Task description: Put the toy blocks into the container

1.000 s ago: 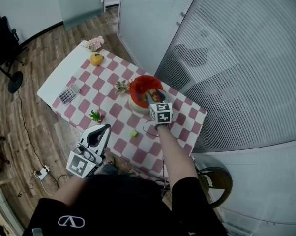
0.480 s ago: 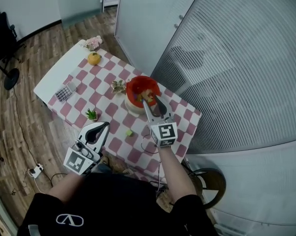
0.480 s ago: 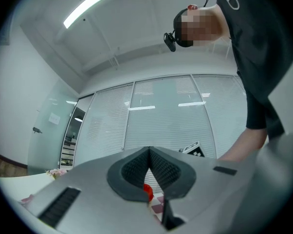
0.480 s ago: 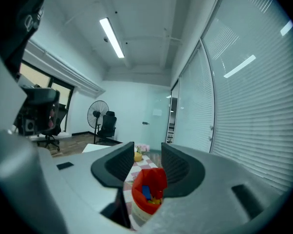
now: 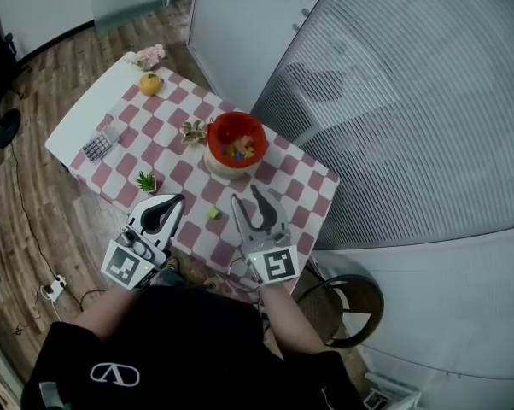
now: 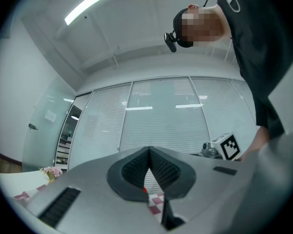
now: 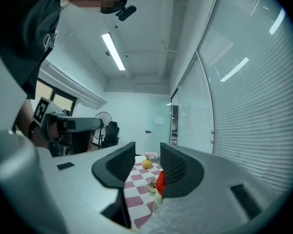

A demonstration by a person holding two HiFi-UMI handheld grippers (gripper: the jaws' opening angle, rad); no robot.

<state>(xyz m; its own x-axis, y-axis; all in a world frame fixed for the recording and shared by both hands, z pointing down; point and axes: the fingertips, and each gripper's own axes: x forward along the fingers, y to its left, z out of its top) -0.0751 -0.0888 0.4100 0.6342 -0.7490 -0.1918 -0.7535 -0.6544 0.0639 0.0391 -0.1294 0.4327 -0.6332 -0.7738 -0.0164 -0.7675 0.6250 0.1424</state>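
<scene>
Green block (image 5: 213,213) lies on the table (image 5: 167,143) btwn both claws, near the red container (image 5: 225,169). We reckon it's light, stiff; pinch flat sides. Right claw (image 5: 247,196) empty, jaws closing; left claw (image 5: 173,203) clenched, empty.

Wood-plank floor (image 5: 26,195) surrounds a white table (image 5: 76,114) under a pink checked cloth (image 5: 167,139). Ribbed glass partitions (image 5: 411,101) curve alongside, and a strip light (image 6: 90,3) glows overhead.
</scene>
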